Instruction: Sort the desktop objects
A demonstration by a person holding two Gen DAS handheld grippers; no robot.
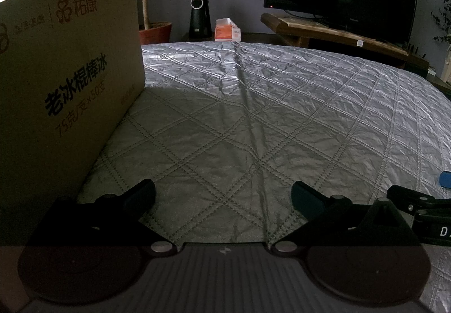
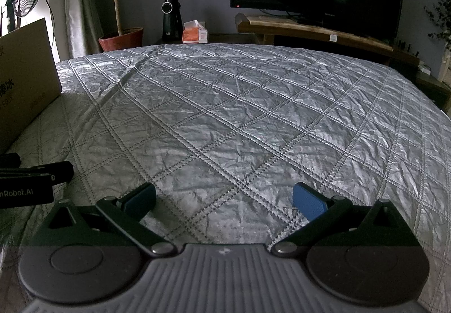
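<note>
Across the quilted silver cover [image 2: 253,115] spread over the bench, no loose object to be sorted can be seen in either wrist view. Only a large cardboard box [image 1: 64,81] is found there, standing upright at the left side and resting on the cover. Its printed long face runs away from the cameras, so its long axis is judged to point toward the far edge of the bench; whether the top is open cannot be told, since the rim is out of view.

The left hand-held gripper [image 1: 222,194] is held low over the shaded near part of the cover, just beside the box, with its jaws spread wide and nothing between them. The right hand-held gripper [image 2: 224,197] is held alongside, jaws likewise wide apart and empty, its blue pads [image 2: 307,203] plainly visible. Each tool is glimpsed at the edge of the other's view, so they are close together.

The step in hand is judged to be either the very start or the very end of sorting; which one cannot be settled from these views. If items remain, they lie outside both views, and the next move would call for them to be brought into sight before any grasp is attempted.
</note>
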